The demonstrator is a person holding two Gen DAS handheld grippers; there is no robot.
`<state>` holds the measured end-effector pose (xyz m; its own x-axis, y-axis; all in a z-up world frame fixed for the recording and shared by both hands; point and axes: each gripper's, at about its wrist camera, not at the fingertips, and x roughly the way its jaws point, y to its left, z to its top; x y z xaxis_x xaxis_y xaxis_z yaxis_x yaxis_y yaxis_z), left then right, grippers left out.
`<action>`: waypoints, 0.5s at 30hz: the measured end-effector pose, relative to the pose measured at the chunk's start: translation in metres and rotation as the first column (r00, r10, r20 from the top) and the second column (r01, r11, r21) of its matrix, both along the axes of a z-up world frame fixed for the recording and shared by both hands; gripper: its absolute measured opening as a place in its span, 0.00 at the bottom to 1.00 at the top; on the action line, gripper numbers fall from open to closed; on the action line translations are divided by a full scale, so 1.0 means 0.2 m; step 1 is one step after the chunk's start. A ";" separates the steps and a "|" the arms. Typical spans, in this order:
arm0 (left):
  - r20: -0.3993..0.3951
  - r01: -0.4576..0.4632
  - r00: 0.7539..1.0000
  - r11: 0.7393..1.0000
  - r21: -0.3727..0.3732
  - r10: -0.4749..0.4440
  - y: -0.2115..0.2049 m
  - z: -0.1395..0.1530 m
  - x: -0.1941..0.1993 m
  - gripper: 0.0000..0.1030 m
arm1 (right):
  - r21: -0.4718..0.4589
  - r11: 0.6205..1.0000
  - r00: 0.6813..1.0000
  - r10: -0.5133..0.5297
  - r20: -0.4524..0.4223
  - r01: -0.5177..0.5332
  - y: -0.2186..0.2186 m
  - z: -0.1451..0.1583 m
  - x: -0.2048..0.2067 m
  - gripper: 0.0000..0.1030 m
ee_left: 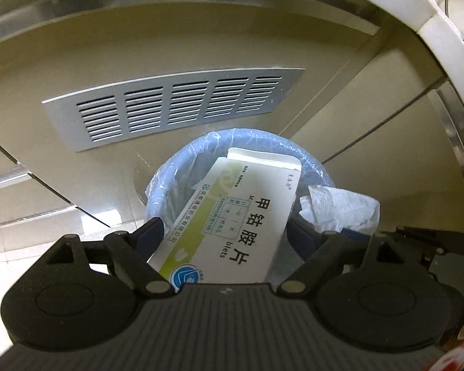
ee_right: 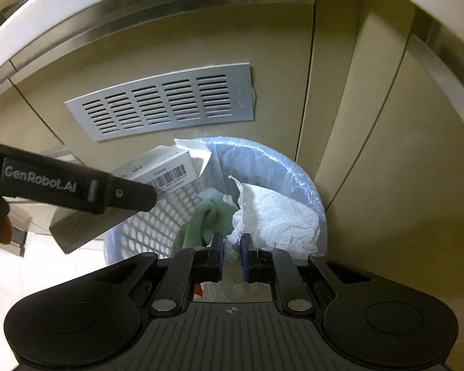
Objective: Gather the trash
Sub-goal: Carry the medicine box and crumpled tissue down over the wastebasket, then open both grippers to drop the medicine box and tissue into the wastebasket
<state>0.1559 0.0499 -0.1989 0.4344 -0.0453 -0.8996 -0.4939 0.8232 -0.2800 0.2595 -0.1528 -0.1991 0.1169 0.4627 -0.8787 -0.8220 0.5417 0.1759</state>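
The left tongs (ee_left: 225,232) are gripping a medicine box (ee_left: 232,210) across its width, above the lined bin (ee_right: 294,167). The right tongs (ee_right: 232,255) are pinching crumpled tissue (ee_right: 275,216) over the same bin. A green cloth (ee_right: 204,222) is lying beneath them. A metal vent (ee_right: 167,102) is sitting beyond the bin. The bin's bottom is hidden.

Both grippers point steeply downward. The left gripper (ee_left: 224,216) has its jaws spread wide, clamping something broad. The right gripper (ee_right: 232,249) has pinched its blue pads nearly together.
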 end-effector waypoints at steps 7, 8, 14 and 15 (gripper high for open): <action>0.013 -0.014 1.000 0.999 -0.030 0.015 0.01 -0.04 0.02 0.92 | -0.016 1.000 1.000 -0.005 -0.014 0.005 0.03 -0.05 0.01 0.11; 0.011 -0.017 1.000 0.999 -0.029 0.017 0.02 -0.04 0.01 0.92 | -0.016 1.000 1.000 -0.006 -0.014 0.006 0.04 -0.05 0.01 0.11; -0.001 -0.024 1.000 0.999 -0.020 0.024 0.04 -0.03 -0.04 0.92 | -0.012 1.000 1.000 -0.004 -0.014 0.004 0.06 -0.06 0.01 0.11; -0.002 -0.026 1.000 1.000 -0.016 0.026 0.04 -0.03 -0.05 0.92 | -0.010 1.000 1.000 -0.003 -0.014 0.003 0.06 -0.05 0.01 0.11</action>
